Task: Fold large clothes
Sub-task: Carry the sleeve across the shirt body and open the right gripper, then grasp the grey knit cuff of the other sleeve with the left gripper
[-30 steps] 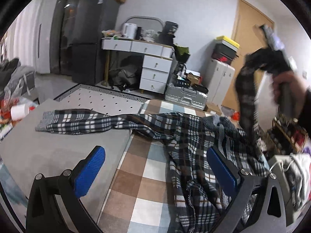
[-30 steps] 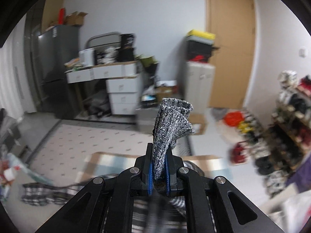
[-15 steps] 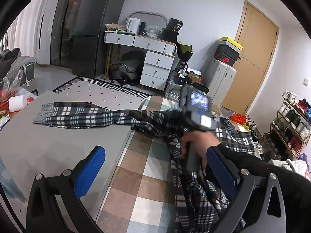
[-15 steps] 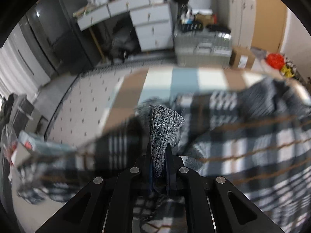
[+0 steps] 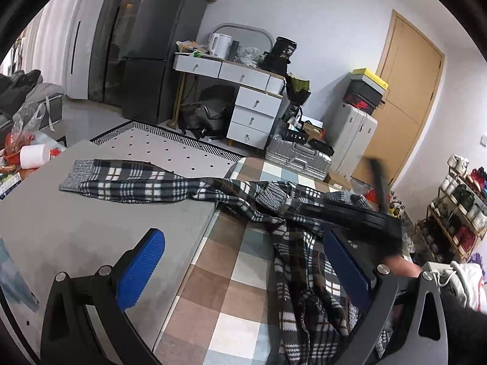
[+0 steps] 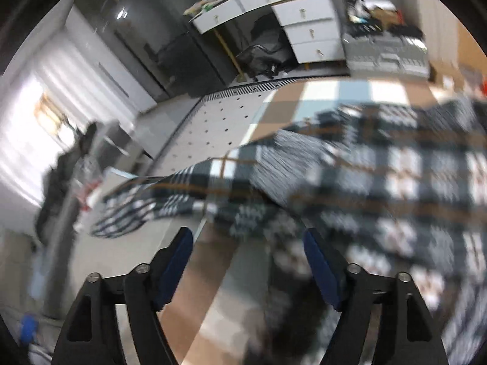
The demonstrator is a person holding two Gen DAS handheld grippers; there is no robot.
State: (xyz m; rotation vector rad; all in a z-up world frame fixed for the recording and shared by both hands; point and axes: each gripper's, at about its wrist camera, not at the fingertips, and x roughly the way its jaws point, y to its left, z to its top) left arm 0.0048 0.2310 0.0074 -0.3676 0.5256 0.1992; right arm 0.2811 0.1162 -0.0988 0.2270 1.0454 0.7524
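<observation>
1. The left gripper (image 5: 243,276), at the bottom of the left wrist view, has its blue pads spread wide and holds nothing.
2. The right gripper (image 6: 248,261), low in its own blurred view, is also wide apart and empty.
3. The plaid garment (image 5: 292,243) lies across mid-frame, one sleeve (image 5: 121,181) stretched left over the grey table (image 5: 76,237), its body on the checkered cloth (image 5: 225,298).

— What sort of place is this?

— A lived-in home. A tall dark fridge (image 5: 158,51) stands far left, beside a white drawer desk (image 5: 240,91) carrying a kettle (image 5: 219,44).

— Anything else?

— A patterned rug (image 5: 170,149) on the floor, suitcases (image 5: 299,158) near a wooden door (image 5: 408,91), and a shoe rack (image 5: 456,206) at far right.
</observation>
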